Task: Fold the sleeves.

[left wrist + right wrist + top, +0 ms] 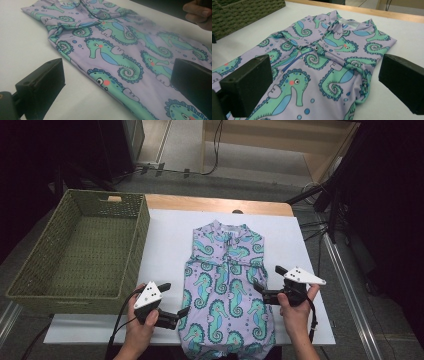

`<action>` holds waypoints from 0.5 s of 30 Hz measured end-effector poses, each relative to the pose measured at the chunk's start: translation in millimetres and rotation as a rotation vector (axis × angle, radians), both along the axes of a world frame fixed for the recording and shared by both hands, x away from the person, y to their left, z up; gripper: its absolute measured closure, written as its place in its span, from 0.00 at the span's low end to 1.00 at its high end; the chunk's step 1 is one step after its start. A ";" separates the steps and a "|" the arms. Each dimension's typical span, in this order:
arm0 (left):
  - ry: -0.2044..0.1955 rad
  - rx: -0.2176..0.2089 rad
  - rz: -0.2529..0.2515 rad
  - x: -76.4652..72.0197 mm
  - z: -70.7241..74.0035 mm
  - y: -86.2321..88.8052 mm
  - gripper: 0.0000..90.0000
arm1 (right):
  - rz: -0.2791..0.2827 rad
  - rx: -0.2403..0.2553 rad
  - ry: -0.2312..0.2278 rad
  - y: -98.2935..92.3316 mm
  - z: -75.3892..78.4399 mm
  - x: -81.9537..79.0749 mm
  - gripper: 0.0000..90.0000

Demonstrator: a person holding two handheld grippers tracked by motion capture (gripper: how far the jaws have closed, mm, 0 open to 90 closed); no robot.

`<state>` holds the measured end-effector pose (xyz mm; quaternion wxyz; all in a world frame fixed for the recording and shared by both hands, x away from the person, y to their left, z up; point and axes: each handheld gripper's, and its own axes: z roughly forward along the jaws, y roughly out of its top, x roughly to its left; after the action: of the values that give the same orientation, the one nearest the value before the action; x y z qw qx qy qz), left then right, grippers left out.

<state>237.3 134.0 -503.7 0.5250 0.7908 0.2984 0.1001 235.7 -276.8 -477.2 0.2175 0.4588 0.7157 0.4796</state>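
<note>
Your wooden table carries a white mat. At ten o'clock stands a woven green basket. Grey floor and cables lie at twelve; surroundings dark.

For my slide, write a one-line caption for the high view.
Two open hand-held tools, left and right, flank a lilac seahorse-print garment spread flat beside a green wicker basket.

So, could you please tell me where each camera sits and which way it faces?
High view: above the near table edge, looking forward and down; both hands, left hand-held gripper, right hand-held gripper.
Left gripper view: on that gripper, looking across the garment; own open jaws.
Right gripper view: toward the collar and basket; own open jaws.
Shared: the garment.
</note>
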 end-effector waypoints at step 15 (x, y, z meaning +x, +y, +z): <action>-0.015 0.013 -0.009 -2.2 0.1 -0.8 0.00 | -0.061 0.002 -0.037 -32.9 -6.1 -38.1 0.00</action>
<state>235.1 133.2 -503.6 0.5227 0.7946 0.2903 0.1057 197.6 -309.8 -483.3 0.2448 0.4717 0.6967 0.4818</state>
